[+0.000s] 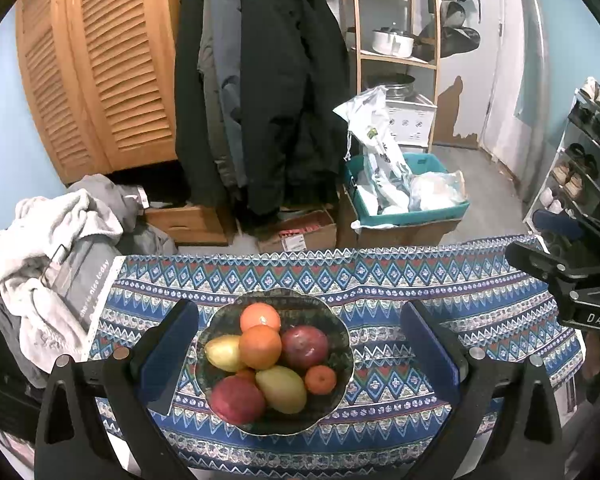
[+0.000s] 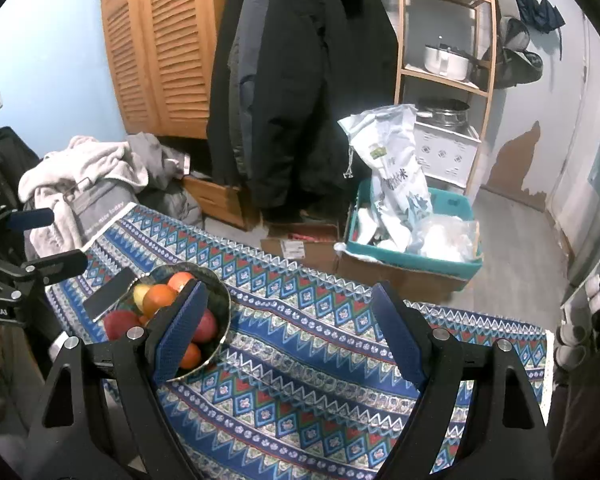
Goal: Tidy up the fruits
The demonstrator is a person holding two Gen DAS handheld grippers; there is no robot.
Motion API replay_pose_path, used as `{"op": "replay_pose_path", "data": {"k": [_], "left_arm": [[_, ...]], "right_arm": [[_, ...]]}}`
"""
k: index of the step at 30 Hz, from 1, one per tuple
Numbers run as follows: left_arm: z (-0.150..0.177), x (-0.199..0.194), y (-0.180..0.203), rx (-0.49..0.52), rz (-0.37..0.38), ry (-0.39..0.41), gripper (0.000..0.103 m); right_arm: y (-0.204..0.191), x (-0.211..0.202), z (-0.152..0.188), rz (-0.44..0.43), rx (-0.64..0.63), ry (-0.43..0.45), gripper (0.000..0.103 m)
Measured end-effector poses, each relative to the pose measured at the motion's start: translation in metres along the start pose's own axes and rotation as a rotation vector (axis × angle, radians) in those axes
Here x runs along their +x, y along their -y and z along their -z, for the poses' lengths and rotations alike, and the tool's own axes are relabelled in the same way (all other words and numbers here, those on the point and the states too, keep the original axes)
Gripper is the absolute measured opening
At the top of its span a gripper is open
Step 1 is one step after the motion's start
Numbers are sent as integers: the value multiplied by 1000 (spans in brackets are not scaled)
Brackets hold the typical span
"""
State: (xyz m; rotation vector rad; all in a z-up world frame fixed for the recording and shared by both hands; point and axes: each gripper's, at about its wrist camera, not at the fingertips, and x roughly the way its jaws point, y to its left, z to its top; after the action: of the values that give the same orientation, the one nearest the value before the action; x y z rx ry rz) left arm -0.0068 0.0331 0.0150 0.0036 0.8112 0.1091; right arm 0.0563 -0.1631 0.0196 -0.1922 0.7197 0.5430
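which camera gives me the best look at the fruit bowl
The left wrist view: the bowl sits centred between the open fingers of the left gripper, every fruit visible. In the right wrist view one finger of the right gripper covers part of it.

Even, cool indoor light — soft shadows, no glare; sharp centres, strong fisheye bending and black vignetting at the corners

A lived-in home: hung coats (image 1: 256, 80), louvred wooden wardrobe (image 1: 100, 64), shoe rack (image 1: 580, 152), patterned tablecloth (image 2: 320, 360).
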Motion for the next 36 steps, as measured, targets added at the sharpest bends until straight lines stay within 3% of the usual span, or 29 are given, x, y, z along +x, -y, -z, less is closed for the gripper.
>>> {"op": "replay_pose_path", "data": {"k": [36], "left_arm": [[1, 0, 0, -11, 15, -33, 102]], "right_arm": [[-5, 2, -3, 7, -29, -13, 83]]}}
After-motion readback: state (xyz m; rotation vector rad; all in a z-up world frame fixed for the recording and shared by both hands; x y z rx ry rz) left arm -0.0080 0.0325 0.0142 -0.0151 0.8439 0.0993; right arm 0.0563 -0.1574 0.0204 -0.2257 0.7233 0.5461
